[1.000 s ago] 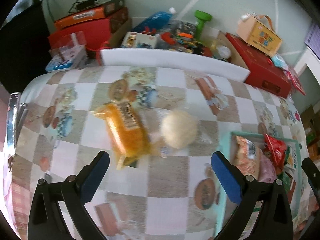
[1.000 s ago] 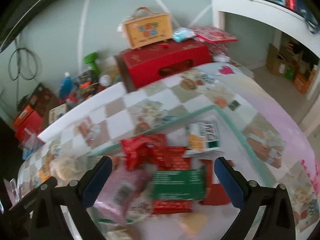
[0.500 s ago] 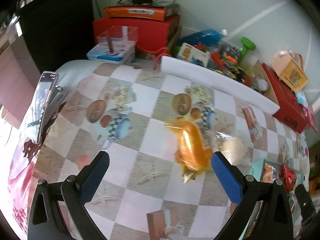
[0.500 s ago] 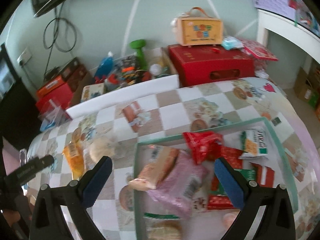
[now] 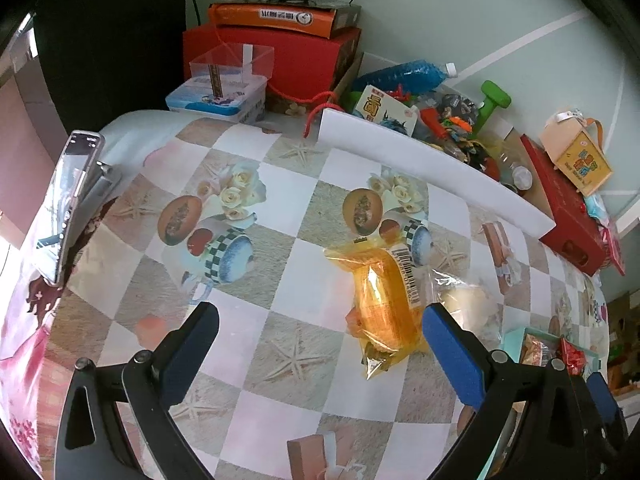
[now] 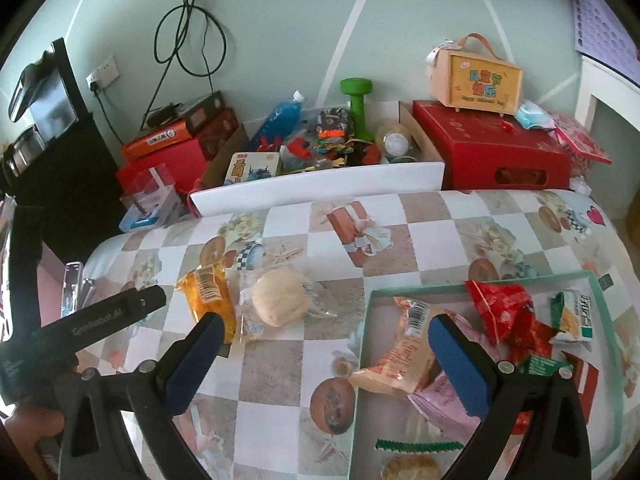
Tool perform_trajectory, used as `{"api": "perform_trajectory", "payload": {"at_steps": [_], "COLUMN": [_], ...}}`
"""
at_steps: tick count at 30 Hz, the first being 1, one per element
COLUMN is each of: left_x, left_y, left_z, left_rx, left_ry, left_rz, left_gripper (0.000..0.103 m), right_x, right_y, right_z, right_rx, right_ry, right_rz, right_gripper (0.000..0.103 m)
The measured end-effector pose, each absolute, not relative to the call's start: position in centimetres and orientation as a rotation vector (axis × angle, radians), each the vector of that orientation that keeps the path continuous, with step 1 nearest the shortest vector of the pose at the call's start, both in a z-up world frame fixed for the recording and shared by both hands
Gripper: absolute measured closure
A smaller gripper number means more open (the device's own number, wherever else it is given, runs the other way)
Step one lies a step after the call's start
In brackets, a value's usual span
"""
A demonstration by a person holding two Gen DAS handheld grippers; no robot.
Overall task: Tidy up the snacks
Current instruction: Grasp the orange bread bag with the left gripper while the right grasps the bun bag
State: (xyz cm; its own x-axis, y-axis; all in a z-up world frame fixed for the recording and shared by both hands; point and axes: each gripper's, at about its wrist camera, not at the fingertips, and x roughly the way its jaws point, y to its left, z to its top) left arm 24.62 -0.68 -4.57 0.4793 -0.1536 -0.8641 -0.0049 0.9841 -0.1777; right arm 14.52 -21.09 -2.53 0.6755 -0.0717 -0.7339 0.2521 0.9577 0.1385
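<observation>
Both grippers hover over the checkered tablecloth [image 5: 280, 292] with nothing between their blue pads. The left gripper [image 5: 320, 344] has its jaws spread wide, and the orange packet [image 5: 384, 300] lies flat on the cloth just inside its right finger, barcode facing up. Touching that packet on its far side is the bun [image 5: 466, 300], a pale round one in clear wrap. In the right wrist view the right gripper [image 6: 324, 354] is likewise wide open, above the cloth at the tray's left edge. The green-rimmed tray [image 6: 600, 296] sits to its right and holds a heap of snacks: a peach packet [image 6: 404, 356] against the left wall, a red bag [image 6: 500, 304] toward the back, a white-and-green packet [image 6: 576, 318] at the right, and a pink packet [image 6: 440, 404] partly hidden behind the right finger. The orange packet [image 6: 210, 298] and bun [image 6: 280, 298] lie outside the tray, to its left. A phone [image 5: 70, 200] stands at the table's left edge.
</observation>
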Motion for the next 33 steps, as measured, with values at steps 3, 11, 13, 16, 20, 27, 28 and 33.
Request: {"api": "perform_trajectory", "payload": {"at_steps": [3,11,13,16,20,27,28,33], "left_x": [24.9,25.9,26.1,26.5,26.8,27.2,27.3,27.6], "left_y": [-0.8,-0.7,-0.8,-0.8,-0.9,-1.6,-1.8,-2.1], "left_z": [-5.1,-6.1,-6.4,-6.9,-7.4,-8.2,-8.4,-9.0], "left_rx": [-0.168,-0.206,-0.22,-0.24,-0.251,-0.25,-0.243,-0.238], "left_ry": [1.07,1.068,1.069,1.073,1.077,1.083,1.083,1.087], "left_rz": [-0.098,-0.126,-0.139,-0.154,-0.166,-0.199,-0.201,-0.204], "left_gripper": [0.002,0.002,0.002,0.002,0.002,0.002,0.002,0.002], "right_x": [15.1,17.0,17.6,18.2,19.1,20.4,20.6,21.2], "right_y": [-21.6,-22.3,-22.2,-21.8,-20.8,-19.5,-19.4,-19.4], "right_z": [-2.9,-4.4,-4.9,-5.5,-6.1,-7.6,-7.8,-8.8], "right_rx": [0.26,0.299,0.298,0.291,0.263,0.225,0.222,0.221], "right_ry": [0.816,0.825,0.832,0.84,0.841,0.858,0.861,0.869], "right_rz": [-0.184,-0.178,-0.17,-0.161,-0.134,-0.118,-0.115,-0.108], "right_gripper": [0.0,0.0,0.0,0.0,0.0,0.0,0.0,0.0]}}
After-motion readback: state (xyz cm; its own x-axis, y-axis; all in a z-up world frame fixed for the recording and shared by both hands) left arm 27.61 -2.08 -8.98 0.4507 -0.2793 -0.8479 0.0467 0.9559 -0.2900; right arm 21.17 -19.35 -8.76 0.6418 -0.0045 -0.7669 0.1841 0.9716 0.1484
